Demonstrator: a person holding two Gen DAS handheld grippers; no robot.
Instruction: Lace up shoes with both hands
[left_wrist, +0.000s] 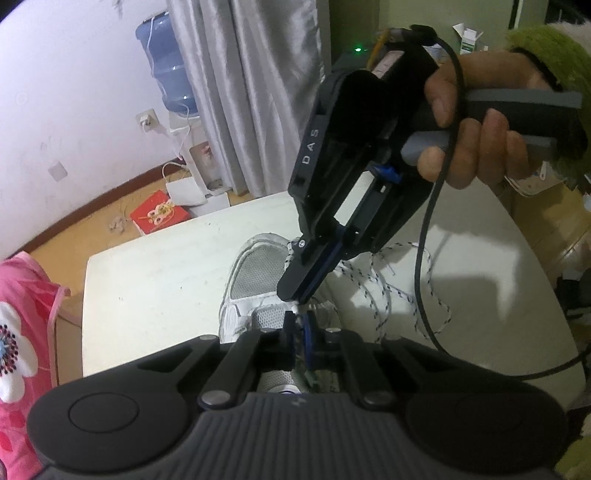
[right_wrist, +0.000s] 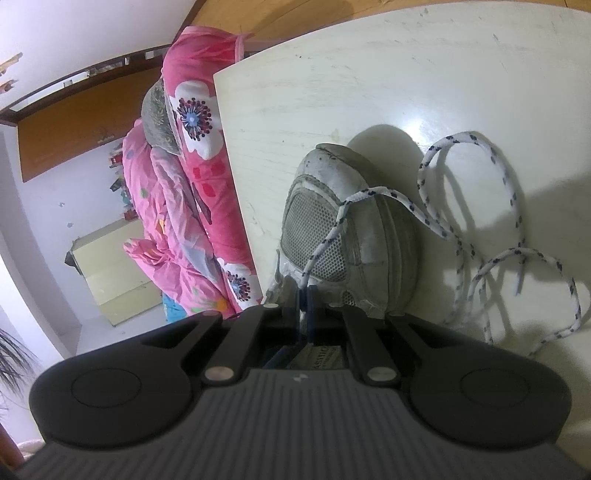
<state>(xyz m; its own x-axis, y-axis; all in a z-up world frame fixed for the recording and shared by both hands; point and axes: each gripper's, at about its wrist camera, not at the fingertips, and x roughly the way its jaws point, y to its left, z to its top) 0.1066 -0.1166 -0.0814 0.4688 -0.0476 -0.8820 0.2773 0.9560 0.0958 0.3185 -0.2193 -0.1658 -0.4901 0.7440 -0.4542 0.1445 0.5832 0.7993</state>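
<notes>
The pale cream, scuffed surface (right_wrist: 369, 74) fills most of what I see, with a pink flowered quilt (right_wrist: 192, 177) heaped beside its edge. In the left wrist view a blue water-cooler bottle (left_wrist: 166, 66) stands by grey curtains (left_wrist: 240, 92) at the far wall, and a red box (left_wrist: 159, 218) lies on the wooden floor beyond the surface.

On the surface sits the worn white and grey mesh sneaker (right_wrist: 343, 221), toe pointing away from my right gripper. Its white lace speckled with dark blue (right_wrist: 509, 206) spills off the shoe's side and lies in loose loops on the surface just beside it.

My right hand (left_wrist: 480, 122), with a fuzzy green cuff (left_wrist: 546, 55) at the wrist, holds the black right gripper (left_wrist: 295, 291) tilted down over the middle of the sneaker. From its own camera the right gripper (right_wrist: 304, 295) has its jaws pressed together on one strand of the lace, which runs from the jaws up across the mesh toe.

My left gripper (left_wrist: 297, 323) sits low over the near part of the sneaker, just under the right one's tip. Its jaws are drawn together; something thin and pale seems to lie between them, but I cannot tell whether it is the lace.
</notes>
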